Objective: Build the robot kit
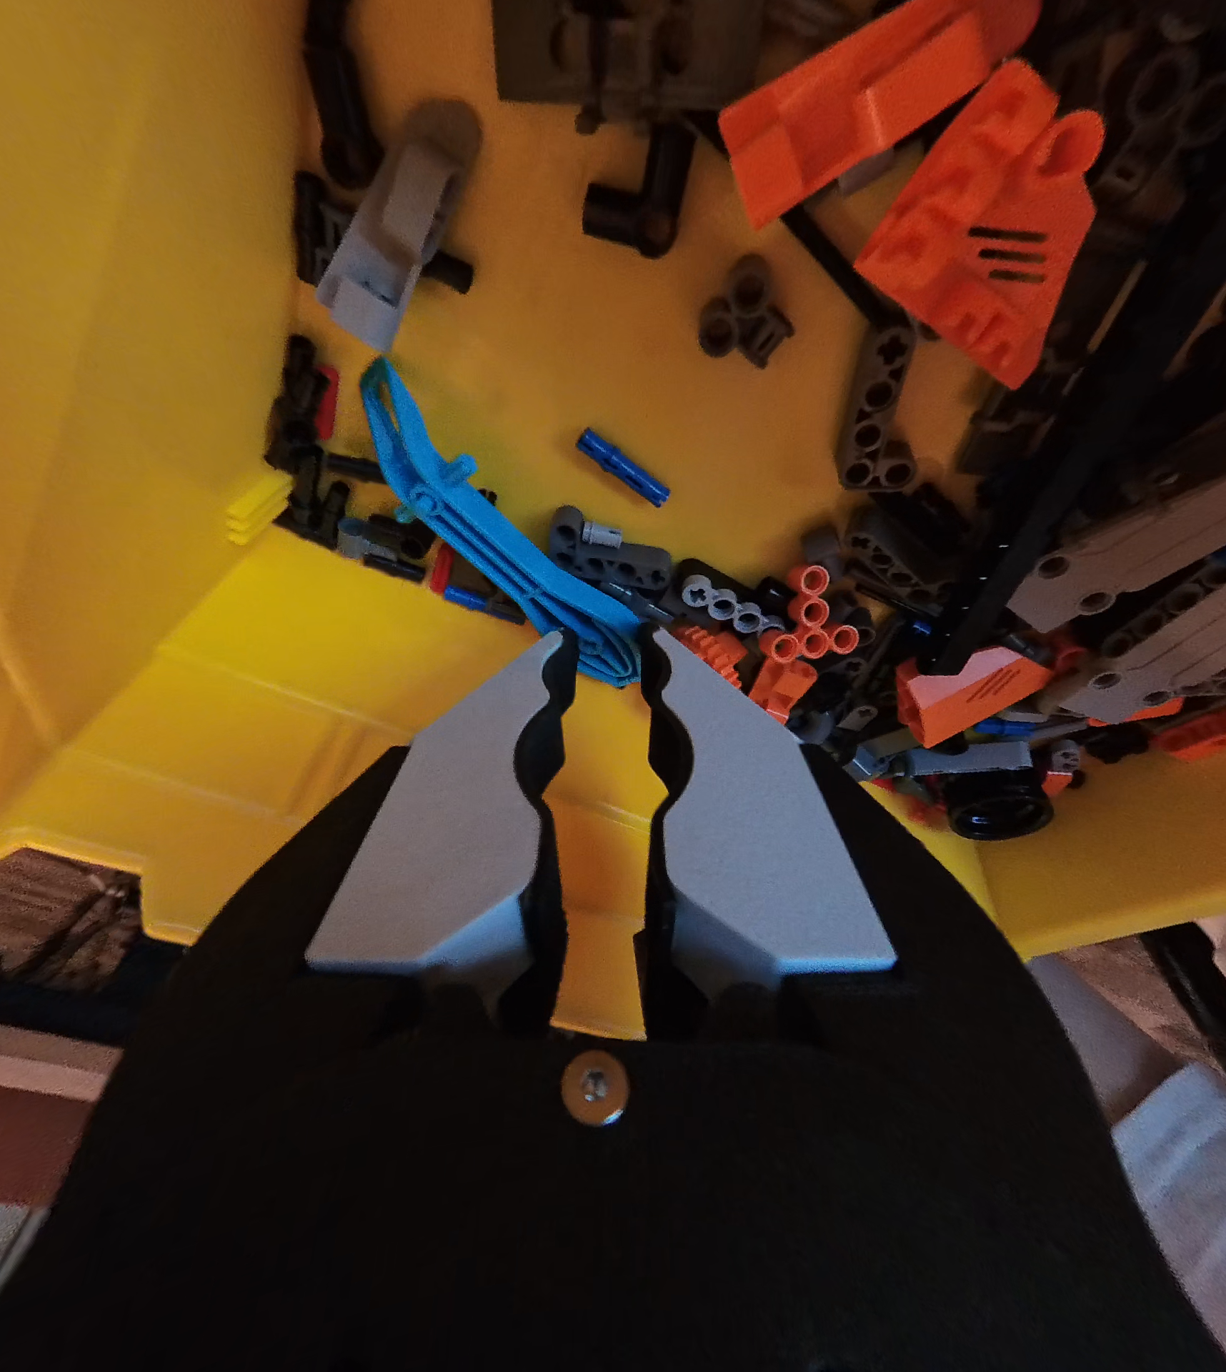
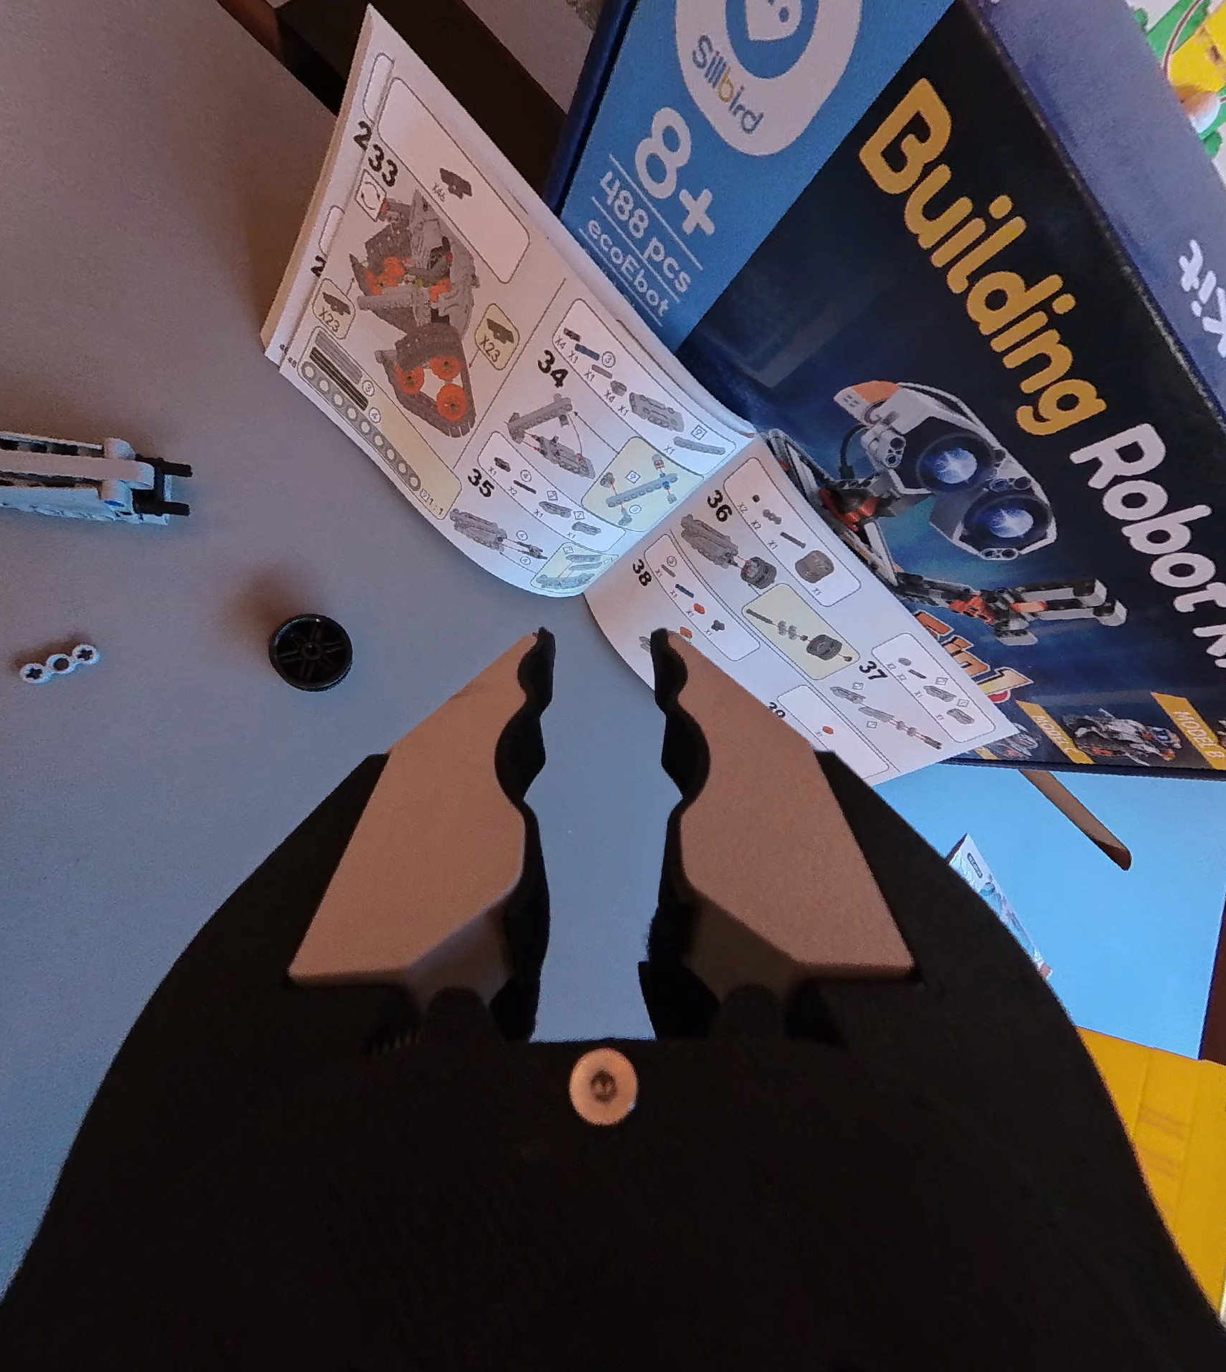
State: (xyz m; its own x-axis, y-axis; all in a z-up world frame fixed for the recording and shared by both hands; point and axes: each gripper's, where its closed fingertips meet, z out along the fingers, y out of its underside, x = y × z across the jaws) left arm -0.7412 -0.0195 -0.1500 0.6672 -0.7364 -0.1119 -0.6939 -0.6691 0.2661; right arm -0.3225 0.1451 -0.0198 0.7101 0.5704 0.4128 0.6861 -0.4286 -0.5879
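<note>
In the left wrist view my left gripper reaches into a yellow bin of building-kit parts. Its jaws stand narrow, closed on the near end of a long light-blue plastic tool that lies across the bin floor. In the right wrist view my right gripper is open and empty over a grey table, its right fingertip over the edge of an open instruction booklet. A black wheel lies to its left.
The bin also holds orange panels, a grey connector, a small blue pin and several grey, black and orange beams. On the table are a white-grey assembly, a small white beam, a kit box and a yellow bin corner. The left gripper's tips are roughly 45 cm from the right gripper's. From my right tips it is roughly 12 cm to the black wheel; from my left, 35 cm.
</note>
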